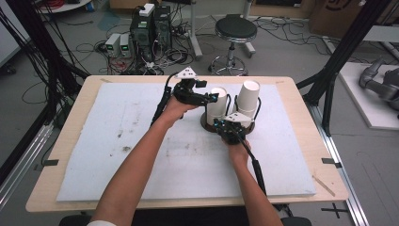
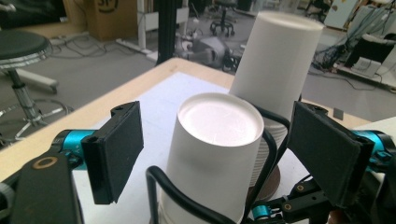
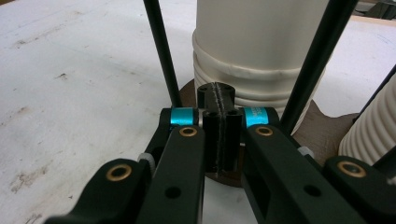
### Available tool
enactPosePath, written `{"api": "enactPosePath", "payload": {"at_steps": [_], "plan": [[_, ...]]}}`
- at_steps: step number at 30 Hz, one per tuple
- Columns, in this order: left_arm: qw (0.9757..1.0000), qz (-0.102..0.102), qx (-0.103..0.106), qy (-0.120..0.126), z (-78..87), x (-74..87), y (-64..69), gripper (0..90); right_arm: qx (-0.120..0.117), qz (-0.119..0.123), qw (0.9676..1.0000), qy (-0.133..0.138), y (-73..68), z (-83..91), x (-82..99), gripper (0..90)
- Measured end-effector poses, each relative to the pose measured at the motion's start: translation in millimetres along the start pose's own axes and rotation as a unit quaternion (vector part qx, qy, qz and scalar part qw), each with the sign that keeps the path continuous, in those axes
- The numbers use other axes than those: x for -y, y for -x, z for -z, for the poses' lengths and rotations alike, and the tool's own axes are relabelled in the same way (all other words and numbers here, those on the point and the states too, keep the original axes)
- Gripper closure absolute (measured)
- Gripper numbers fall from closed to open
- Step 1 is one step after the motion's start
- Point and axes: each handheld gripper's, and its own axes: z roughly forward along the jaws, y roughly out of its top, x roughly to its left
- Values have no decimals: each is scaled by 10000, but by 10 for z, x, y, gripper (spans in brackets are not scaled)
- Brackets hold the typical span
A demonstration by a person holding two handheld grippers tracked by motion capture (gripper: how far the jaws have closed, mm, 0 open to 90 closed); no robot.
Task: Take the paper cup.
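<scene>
Looking down from the high view, two stacks of paper cups [image 1: 217, 104] stood in a wire rack [image 1: 229, 123] on the worktop [image 1: 66, 136], nothing lifted yet. In the left gripper view, the left gripper [image 2: 215, 154] was spread around the near stack's top cup [image 2: 215, 144], not touching. In the right gripper view, the right gripper [image 3: 218, 135] was pressed together against the rack's brown base [image 3: 322, 133], steadying it.

Black hand-held gripper [image 2: 215, 154] bodies, flat black pads [image 2: 119, 149], cyan collars [image 3: 183, 115], brass bushings [image 3: 118, 172], grey three-cornered plates [image 1: 187, 73], trailing black cables [image 1: 256, 169].
</scene>
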Motion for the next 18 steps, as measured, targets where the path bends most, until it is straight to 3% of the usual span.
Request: {"api": "enactPosePath", "payload": {"at_steps": [11, 18], "plan": [[9995, -60, -25, -320, -263, 94, 48, 185, -11, -9, 10000, 3, 6, -1, 0, 900], [9991, -239, -140, -326, -271, 85, 59, 314, -22, -13, 10000, -4, 6, 0, -1, 900]]}}
